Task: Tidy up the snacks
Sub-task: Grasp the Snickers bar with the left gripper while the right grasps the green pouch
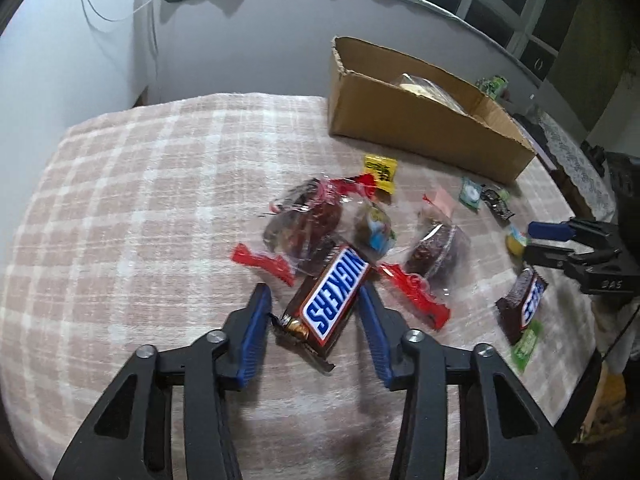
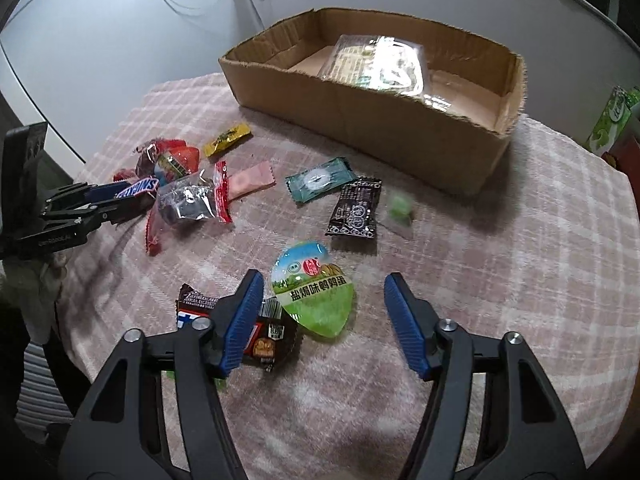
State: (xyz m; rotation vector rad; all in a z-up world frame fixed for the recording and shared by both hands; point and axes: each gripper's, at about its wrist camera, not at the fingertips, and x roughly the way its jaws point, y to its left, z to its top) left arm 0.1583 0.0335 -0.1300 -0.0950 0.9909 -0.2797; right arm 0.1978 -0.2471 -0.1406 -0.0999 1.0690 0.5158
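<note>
Two pickups in hand: left tool (image 1: 316,300) open astride the Snickers bar (image 1: 330,300), right tool (image 2: 324,300) open over the green egg pack (image 2: 314,294); next, close, then carry to the cardboard box (image 2: 400,120) at the desk's (image 2: 520,280) far edge

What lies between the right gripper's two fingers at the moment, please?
In the right wrist view, the right gripper stands open around a green egg-shaped snack pack lying on the checked tablecloth; neither pad touches it.

A small green packet (image 2: 400,208) right of the dark sachet (image 2: 355,213) is too blurred to read. The left finger of the right gripper (image 2: 324,316) hides part of a brown wrapper (image 2: 268,336) — its print stays unreadable. The bag (image 2: 376,62) in the box (image 2: 400,120) glares, contents unclear.
</note>
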